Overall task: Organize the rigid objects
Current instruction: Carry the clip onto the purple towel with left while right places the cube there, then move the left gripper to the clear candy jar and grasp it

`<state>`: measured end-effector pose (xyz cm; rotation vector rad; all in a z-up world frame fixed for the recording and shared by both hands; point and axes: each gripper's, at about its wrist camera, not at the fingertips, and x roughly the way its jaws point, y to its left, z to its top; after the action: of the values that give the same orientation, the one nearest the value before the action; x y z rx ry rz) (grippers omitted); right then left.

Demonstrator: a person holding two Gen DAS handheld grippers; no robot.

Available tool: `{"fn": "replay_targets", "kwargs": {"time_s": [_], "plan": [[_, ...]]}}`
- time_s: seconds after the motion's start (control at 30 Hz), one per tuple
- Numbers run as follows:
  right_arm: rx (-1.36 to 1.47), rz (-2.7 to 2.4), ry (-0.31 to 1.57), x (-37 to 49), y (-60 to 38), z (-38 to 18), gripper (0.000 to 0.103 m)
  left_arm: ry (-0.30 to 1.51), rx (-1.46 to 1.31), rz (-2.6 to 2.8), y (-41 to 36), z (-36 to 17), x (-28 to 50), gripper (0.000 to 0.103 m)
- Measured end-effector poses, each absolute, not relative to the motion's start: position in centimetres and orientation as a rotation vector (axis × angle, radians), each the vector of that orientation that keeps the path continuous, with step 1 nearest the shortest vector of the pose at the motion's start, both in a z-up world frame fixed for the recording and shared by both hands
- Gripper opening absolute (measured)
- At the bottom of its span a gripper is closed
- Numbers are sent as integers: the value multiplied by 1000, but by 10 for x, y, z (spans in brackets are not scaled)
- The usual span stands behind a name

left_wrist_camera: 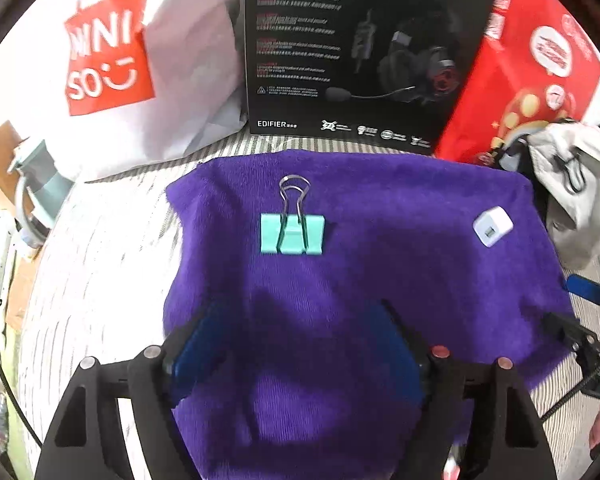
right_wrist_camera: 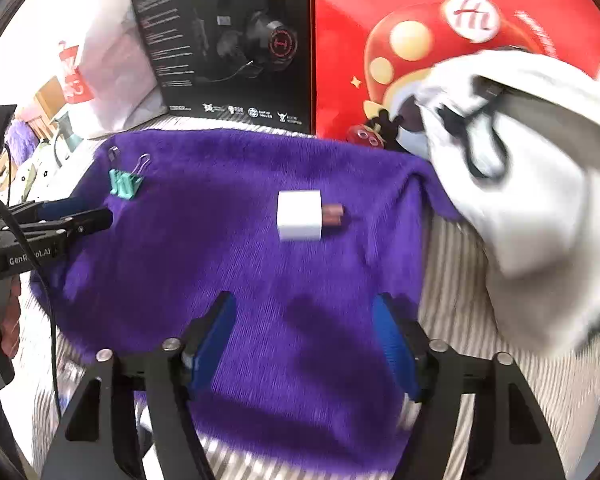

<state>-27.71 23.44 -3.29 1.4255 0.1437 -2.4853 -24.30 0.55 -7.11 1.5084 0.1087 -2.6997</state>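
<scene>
A mint-green binder clip [left_wrist_camera: 292, 233] with silver wire handles lies on a purple towel [left_wrist_camera: 380, 264]. My left gripper [left_wrist_camera: 300, 320] stands open a short way in front of it, nothing between its blue pads. A white plug adapter [right_wrist_camera: 299, 221] with copper-coloured prongs lies on the same towel [right_wrist_camera: 260, 280]. The right gripper [right_wrist_camera: 305, 312] hovers open just short of it, jaws empty. The adapter [left_wrist_camera: 492, 225] shows at the towel's right in the left wrist view. In the right wrist view the clip [right_wrist_camera: 125, 184] sits far left, with the left gripper [right_wrist_camera: 84, 216] beside it.
Behind the towel stand a white shopping bag [left_wrist_camera: 112, 64], a black headset box [left_wrist_camera: 352, 48] and a red box [left_wrist_camera: 540, 76]. A white cloth bag [right_wrist_camera: 532, 184] slumps at the right edge. The towel lies on a striped sheet [left_wrist_camera: 100, 264]. A hand [right_wrist_camera: 4, 320] holds the left gripper.
</scene>
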Motion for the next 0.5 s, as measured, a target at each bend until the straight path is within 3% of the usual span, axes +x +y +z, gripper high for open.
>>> {"fn": "replay_targets", "kwargs": {"time_s": [0.17, 0.33, 0.5], "plan": [[1409, -2483, 11, -243, 243, -22, 86, 154, 1502, -2748, 8, -53, -205, 91], [1412, -2522, -15, -201, 253, -13, 103, 139, 1494, -2764, 22, -44, -178, 94], [1438, -2530, -80, -173, 260, -17, 103, 165, 1508, -2760, 27, -54, -153, 95]]}}
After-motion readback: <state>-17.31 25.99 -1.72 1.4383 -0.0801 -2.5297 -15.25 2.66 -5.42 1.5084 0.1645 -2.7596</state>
